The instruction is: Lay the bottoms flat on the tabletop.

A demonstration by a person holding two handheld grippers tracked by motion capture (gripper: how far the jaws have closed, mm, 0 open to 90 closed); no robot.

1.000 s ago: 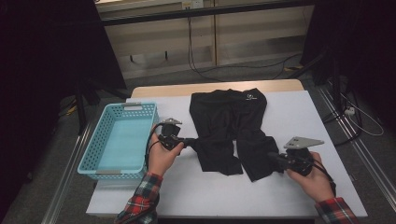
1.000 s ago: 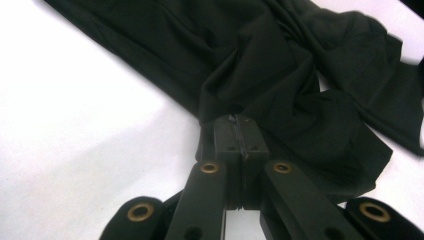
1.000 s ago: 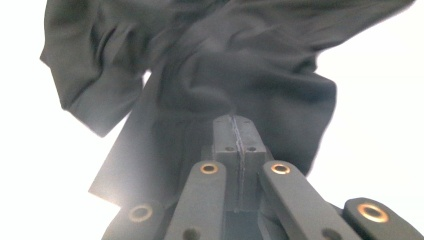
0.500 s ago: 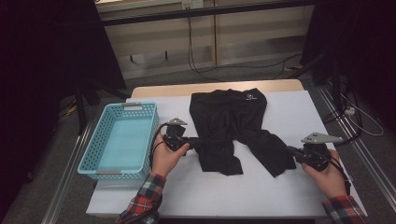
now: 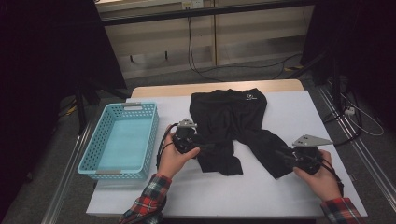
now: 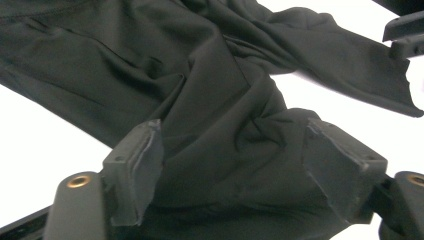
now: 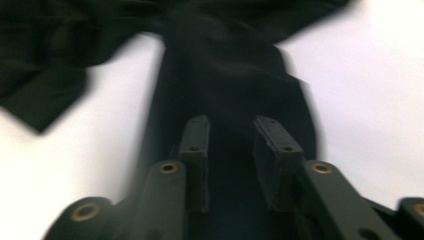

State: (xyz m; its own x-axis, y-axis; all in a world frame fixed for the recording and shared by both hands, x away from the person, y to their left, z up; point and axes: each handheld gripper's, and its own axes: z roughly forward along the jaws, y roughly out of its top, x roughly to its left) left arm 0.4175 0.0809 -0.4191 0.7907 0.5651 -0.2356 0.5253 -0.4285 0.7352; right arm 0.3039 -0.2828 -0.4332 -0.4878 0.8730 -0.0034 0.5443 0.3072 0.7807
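My left gripper [image 5: 205,148] had just been opening, jaws spread around a bunched leg of the black shorts [image 5: 236,122], my right gripper [image 5: 281,154] parting narrowly over the other leg, the shorts lying mid-table [image 5: 289,107] beside the basket [image 5: 122,138].

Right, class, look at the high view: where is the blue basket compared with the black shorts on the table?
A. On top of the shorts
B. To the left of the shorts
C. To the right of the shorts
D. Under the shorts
B: the blue basket stands on the table's left part, apart from the black shorts spread at the middle.
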